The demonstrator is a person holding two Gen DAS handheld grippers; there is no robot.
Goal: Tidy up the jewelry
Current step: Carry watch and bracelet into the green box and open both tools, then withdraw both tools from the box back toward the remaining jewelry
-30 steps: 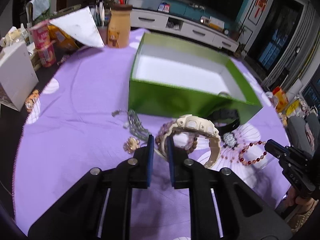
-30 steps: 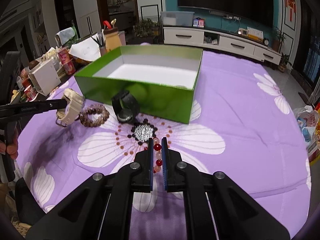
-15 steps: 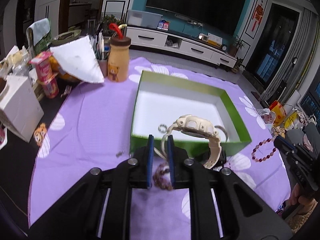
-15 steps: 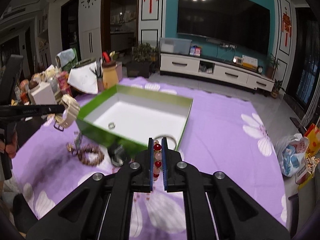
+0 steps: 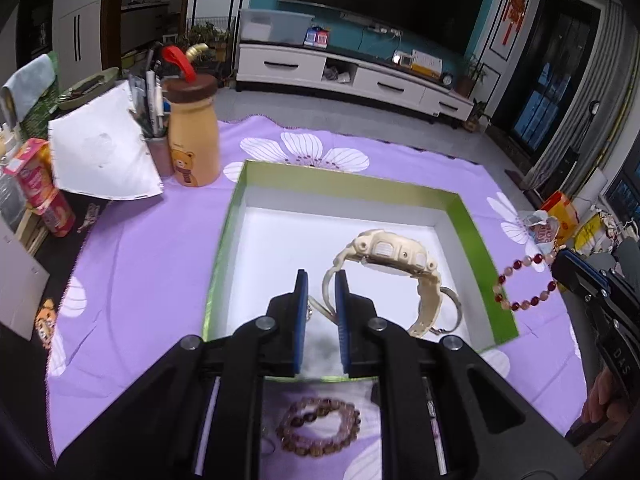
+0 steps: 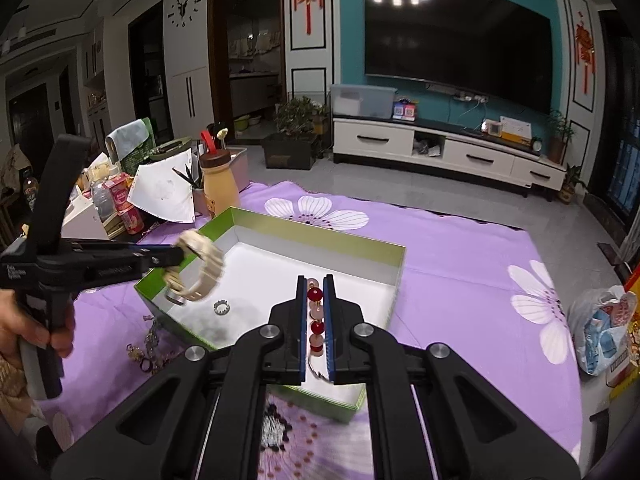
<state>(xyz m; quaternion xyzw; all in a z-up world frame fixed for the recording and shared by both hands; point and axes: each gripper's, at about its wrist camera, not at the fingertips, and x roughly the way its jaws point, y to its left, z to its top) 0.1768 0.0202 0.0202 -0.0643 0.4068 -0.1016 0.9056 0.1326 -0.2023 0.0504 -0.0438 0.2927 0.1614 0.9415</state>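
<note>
Your left gripper [image 5: 322,292] has its fingers clamped on the strap of the cream watch [image 5: 394,258], hanging over the green box [image 5: 224,248] at frame centre. Lower it before letting go. Your right gripper [image 6: 314,308] pinches the red bead bracelet [image 6: 315,295] above the box's near edge; carry it further in.

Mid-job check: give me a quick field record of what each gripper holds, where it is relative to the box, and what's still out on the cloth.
left gripper: shut on cream watch strap, held above green box
right gripper: shut on red bead bracelet, over the box's near edge
in box: small ring
still on cloth: brown bead bracelet, chain pieces
</note>
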